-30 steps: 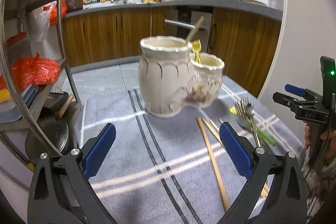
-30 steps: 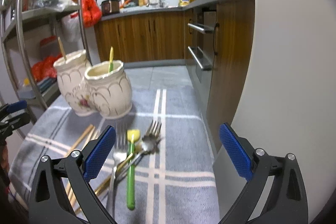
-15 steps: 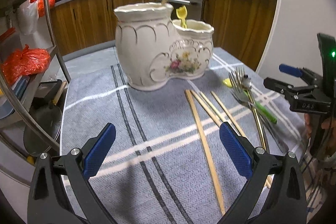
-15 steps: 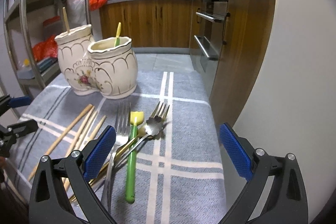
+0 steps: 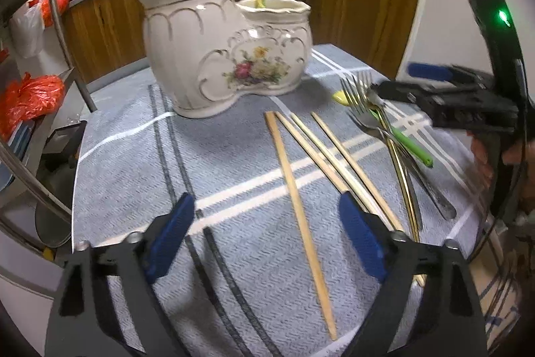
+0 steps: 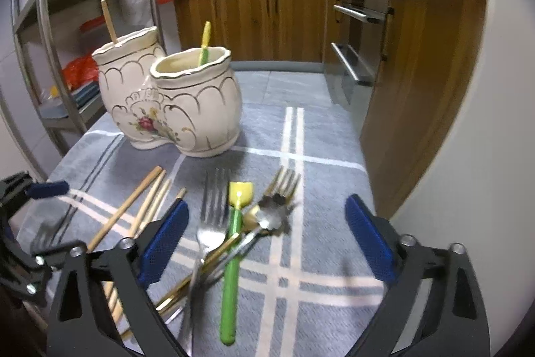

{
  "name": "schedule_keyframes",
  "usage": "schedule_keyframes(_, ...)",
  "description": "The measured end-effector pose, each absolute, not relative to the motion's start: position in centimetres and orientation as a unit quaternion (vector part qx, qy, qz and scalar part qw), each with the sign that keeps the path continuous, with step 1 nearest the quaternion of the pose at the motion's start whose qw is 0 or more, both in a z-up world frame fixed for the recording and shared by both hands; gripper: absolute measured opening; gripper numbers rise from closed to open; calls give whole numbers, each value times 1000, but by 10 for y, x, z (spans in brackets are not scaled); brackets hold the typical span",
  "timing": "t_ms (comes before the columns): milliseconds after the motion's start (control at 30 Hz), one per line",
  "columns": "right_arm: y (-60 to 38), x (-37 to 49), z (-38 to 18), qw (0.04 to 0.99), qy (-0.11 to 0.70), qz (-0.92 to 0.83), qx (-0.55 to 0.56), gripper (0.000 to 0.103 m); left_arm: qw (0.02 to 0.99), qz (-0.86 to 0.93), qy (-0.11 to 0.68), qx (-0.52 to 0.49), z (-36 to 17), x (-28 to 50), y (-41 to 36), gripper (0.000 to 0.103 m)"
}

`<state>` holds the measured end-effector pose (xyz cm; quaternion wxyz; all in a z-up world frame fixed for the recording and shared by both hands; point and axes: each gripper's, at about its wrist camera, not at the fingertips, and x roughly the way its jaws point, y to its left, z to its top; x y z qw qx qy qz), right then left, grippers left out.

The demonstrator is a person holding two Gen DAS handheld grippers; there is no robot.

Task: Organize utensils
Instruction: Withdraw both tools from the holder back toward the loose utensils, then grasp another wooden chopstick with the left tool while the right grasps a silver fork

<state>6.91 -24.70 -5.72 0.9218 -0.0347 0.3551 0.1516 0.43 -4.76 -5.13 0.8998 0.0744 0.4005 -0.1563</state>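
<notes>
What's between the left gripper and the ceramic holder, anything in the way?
Left wrist view: only bare striped cloth straight ahead between left gripper and ceramic holder. The loose chopsticks lie just right of that line.

Beside the glossy glazed ceramic holder: matt bare-wood chopsticks, shiny metal forks, woven tablecloth; my pads are textured rubber.

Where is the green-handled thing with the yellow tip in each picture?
Left wrist view: green-handled utensil lies at right, among the forks, under the other gripper.
Right wrist view: green-handled utensil lies at bottom centre, yellow tip pointing away.
Shared landmark: the white ceramic double holder on the cloth.
</notes>
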Motion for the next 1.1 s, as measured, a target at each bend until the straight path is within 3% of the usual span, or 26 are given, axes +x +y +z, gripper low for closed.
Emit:
schedule_keyframes(67, -242, 73, -59, 918, 362, 158, -38, 67, 897, -162, 405, 77, -52, 2, -50, 74)
schedule_keyframes(267, -234, 81, -65, 906, 377, 191, -33, 50, 886, -174, 423, 77, -57, -1, -55, 51)
schedule_keyframes(367, -231, 85, -67, 900, 386, 201, -27, 41, 886, -172, 423, 77, -59, -2, -56, 44)
schedule_keyframes(767, -224, 95, -72, 885, 409, 224, -16, 19, 888, -165, 422, 75, -58, 6, -51, 10)
schedule_keyframes(867, -225, 92, -69, 888, 401, 222, -18, 17, 888, -165, 424, 68, -58, 9, -47, 7)
schedule_keyframes(933, -226, 89, -66, 892, 395, 220, -24, 5, 888, -165, 425, 67, -58, 9, -46, 7)
schedule_keyframes(1100, -230, 82, -54, 899, 378, 221, -27, 3, 887, -165, 424, 82, -58, 8, -50, 7)
